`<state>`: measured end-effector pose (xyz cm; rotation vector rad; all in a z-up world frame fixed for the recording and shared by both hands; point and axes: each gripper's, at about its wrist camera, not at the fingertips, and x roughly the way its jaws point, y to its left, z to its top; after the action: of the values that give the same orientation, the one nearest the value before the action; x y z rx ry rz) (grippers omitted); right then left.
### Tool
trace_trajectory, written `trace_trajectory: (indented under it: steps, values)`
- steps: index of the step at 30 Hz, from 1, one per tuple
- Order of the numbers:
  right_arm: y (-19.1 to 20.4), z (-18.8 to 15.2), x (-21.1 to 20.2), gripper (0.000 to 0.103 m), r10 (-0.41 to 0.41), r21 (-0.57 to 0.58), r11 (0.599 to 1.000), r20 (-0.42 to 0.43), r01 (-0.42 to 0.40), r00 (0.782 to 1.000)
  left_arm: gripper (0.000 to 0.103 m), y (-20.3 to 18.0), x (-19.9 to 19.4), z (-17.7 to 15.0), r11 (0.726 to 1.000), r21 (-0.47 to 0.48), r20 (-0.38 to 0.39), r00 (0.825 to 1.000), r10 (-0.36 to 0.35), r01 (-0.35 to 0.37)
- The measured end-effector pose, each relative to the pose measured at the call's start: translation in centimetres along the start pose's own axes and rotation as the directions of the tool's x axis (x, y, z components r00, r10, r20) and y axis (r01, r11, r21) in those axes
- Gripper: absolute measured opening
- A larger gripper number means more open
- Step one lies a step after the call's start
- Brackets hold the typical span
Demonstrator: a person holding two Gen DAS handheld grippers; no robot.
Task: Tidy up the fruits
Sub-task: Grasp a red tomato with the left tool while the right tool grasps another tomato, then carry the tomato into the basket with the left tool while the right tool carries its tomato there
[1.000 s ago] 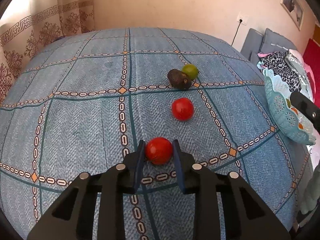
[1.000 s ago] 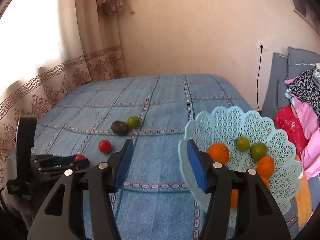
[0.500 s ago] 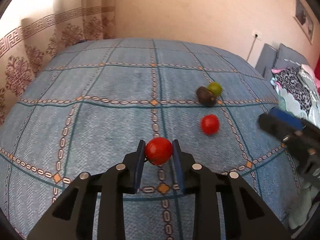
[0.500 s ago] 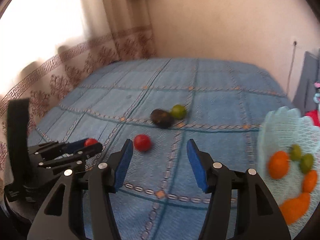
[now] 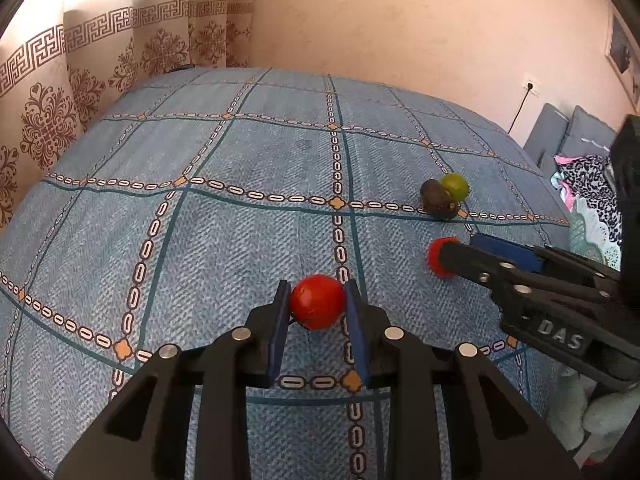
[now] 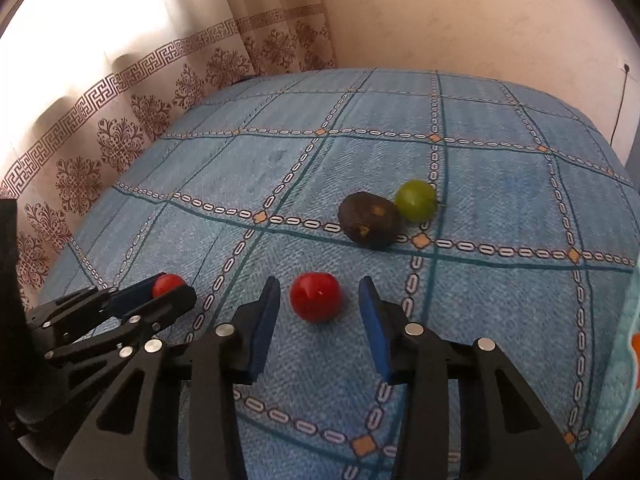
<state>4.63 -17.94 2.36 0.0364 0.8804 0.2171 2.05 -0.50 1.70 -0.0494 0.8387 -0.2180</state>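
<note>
My left gripper [image 5: 316, 304] is shut on a red tomato [image 5: 317, 301] and holds it above the blue bedspread [image 5: 240, 216]; it also shows in the right wrist view [image 6: 170, 286]. My right gripper [image 6: 318, 308] is open, its jaws on either side of a second red tomato [image 6: 316, 297] that lies on the bedspread. In the left wrist view that tomato [image 5: 434, 256] is partly hidden behind the right gripper. A dark brown fruit [image 6: 369, 220] and a green lime [image 6: 416, 201] lie touching each other farther back.
A pale turquoise lace-pattern basket [image 5: 592, 232] sits at the bed's right edge, its rim also at the right wrist view's edge [image 6: 624, 360]. Patterned curtains [image 6: 120, 128] hang left. Grey pillows and clothes [image 5: 580, 152] lie at far right.
The right gripper swung left from the basket and came down around the loose tomato. The left gripper kept its tomato and turned further left.
</note>
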Motion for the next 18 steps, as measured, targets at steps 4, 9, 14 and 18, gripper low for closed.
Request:
trace_trajectory:
  steps: [4,9,14,18]
  values:
    - [-0.1,0.0,1.2,0.042,-0.008,0.0,1.0,-0.022,0.008,1.0,0.028,0.0,0.2,0.0,1.0,-0.004,-0.009,1.0,-0.001,0.001]
    - [0.1,0.0,1.7,0.031,-0.004,-0.009,1.0,-0.022,0.004,1.0,0.028,0.1,0.4,0.0,1.0,-0.002,-0.013,1.0,-0.002,0.002]
    - [0.4,-0.1,1.6,0.028,-0.003,-0.023,1.0,-0.019,0.002,1.0,0.028,0.0,0.4,0.0,1.0,-0.001,-0.014,1.0,-0.004,0.004]
    - [-0.2,-0.3,0.4,0.028,0.004,0.01,1.0,0.0,-0.004,1.0,0.028,-0.1,0.3,0.1,1.0,0.006,-0.009,1.0,-0.007,0.007]
